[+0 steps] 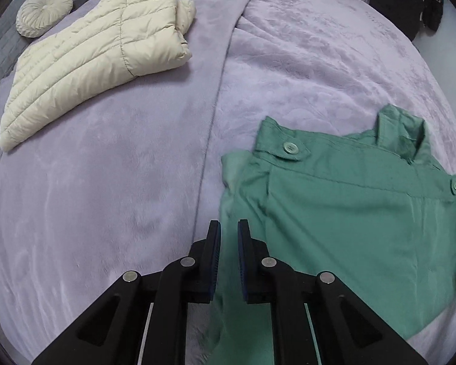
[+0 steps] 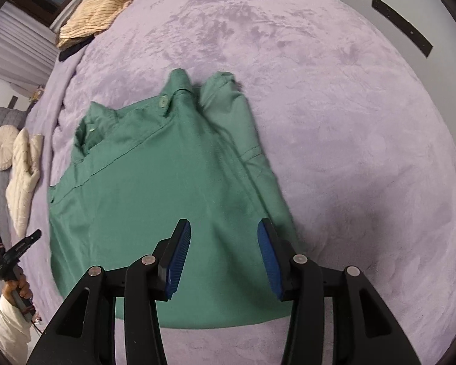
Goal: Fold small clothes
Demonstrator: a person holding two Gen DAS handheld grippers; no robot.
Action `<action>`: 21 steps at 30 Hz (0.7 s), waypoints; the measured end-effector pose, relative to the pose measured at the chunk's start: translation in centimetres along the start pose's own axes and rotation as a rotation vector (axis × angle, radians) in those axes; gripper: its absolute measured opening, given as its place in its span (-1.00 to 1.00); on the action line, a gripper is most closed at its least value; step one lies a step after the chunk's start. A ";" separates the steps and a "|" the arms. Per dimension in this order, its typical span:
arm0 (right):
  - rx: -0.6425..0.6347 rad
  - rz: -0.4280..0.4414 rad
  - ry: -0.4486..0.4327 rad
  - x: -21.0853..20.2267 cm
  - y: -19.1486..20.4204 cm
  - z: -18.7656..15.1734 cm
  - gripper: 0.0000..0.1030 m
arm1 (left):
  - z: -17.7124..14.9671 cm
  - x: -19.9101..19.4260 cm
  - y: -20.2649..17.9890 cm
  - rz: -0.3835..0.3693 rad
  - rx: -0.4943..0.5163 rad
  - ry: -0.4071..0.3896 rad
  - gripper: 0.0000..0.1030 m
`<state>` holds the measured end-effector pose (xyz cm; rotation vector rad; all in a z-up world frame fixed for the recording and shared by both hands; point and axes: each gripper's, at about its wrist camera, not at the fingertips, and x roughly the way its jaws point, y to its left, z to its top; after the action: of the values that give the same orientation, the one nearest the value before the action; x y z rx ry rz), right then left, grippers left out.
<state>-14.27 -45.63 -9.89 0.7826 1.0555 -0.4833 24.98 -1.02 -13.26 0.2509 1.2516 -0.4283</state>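
A green button-up shirt (image 1: 349, 213) lies on the purple bed cover (image 1: 106, 197), collar toward the far side and sleeves folded in. My left gripper (image 1: 229, 228) is shut on the shirt's left edge, and a strip of green cloth runs between its blue pads. In the right wrist view the same shirt (image 2: 155, 188) spreads out below my right gripper (image 2: 223, 228). That gripper hangs open over the shirt's near right part with nothing pinched between its pads.
A cream puffer jacket (image 1: 91, 60) lies folded at the far left beside a round cushion (image 1: 44, 10). A tan striped knit (image 2: 103, 6) sits at the bed's far edge. A person's hand (image 2: 15, 289) shows at the lower left. Bare cover (image 2: 349, 121) stretches to the right.
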 end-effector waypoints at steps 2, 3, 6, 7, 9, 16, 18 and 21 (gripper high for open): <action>-0.031 0.066 0.022 0.0 1.7 -1.1 -0.07 | -1.8 -0.7 -1.2 -0.023 0.019 0.012 -0.76; -0.052 0.099 0.039 0.2 2.9 -1.8 -0.12 | -2.4 -0.6 -2.2 -0.033 0.025 0.025 -0.76; -0.125 0.186 0.093 1.6 7.3 -4.2 -0.13 | -5.2 -1.3 -4.3 -0.104 0.008 0.059 -0.76; -0.152 0.217 0.108 2.3 9.2 -4.9 -0.13 | -6.2 -1.8 -5.2 -0.137 0.005 0.062 -0.76; -0.193 0.251 0.122 3.6 12.2 -5.9 -0.13 | -7.3 -2.0 -7.8 -0.180 0.031 0.060 -0.76; -0.262 0.182 0.215 10.7 15.9 -8.7 -0.20 | -11.3 1.9 -14.2 -0.174 0.138 0.125 -0.76; -0.238 0.165 0.219 10.8 14.4 -8.4 -0.25 | -11.8 2.5 -12.9 -0.203 0.100 0.123 -0.76; -0.224 0.127 0.188 9.3 11.3 -7.5 -0.34 | -11.5 1.5 -10.1 -0.174 0.063 0.116 -0.76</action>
<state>-6.81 -32.50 -16.55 0.6996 1.2028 -0.1805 10.98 -5.56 -17.69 0.2234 1.3812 -0.6102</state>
